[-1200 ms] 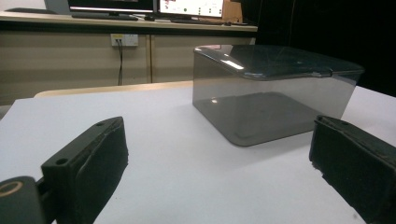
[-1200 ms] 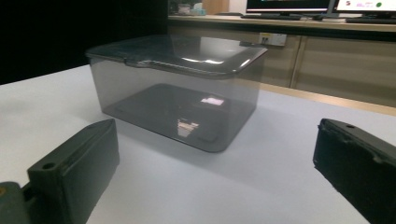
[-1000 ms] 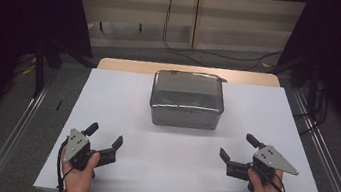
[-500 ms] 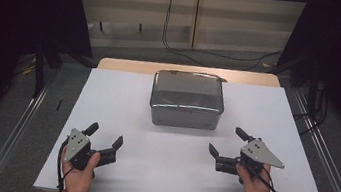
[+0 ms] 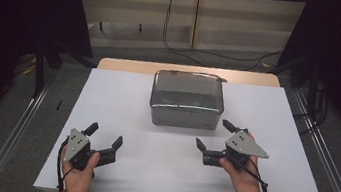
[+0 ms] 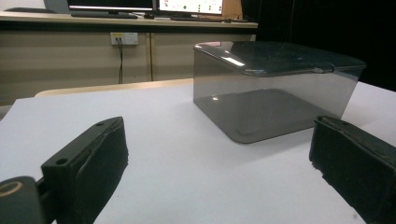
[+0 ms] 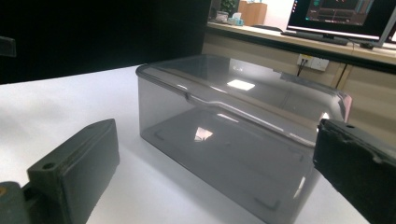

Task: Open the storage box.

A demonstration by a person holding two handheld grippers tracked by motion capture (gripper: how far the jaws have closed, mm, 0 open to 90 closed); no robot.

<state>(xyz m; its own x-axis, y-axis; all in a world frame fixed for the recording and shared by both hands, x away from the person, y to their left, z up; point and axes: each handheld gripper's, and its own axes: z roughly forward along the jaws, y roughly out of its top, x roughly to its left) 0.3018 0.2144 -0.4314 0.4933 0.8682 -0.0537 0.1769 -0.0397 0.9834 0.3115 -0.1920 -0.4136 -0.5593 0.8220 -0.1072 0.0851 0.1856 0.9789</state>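
Box: smoked clear plastic box (image 5: pixel 186 100) with its lid on, sits at the middle of the white tabletop (image 5: pixel 123 94), toward the far edge. Nothing inside that I can make out.
Right gripper: (image 5: pixel 215 135) jaws wide apart, holding nothing. Just near and right of the box's near-right corner, aimed at it, not touching. Its own camera has the box (image 7: pixel 233 140) close up between the two jaws.
Left gripper: (image 5: pixel 105 136) jaws also spread, empty. Low over the tabletop at near left, well apart from the box (image 6: pixel 275 88).
Step in hand: approach, judged. The right gripper is closing on the box; no contact, no grasp.
Next move: likely bring the right gripper up to the lid's near rim or the right wall, one jaw on each side, then close. The left gripper probably needs to travel far and right to steady the base.
Risk: smooth walls; the box may slide if pushed one-sided.
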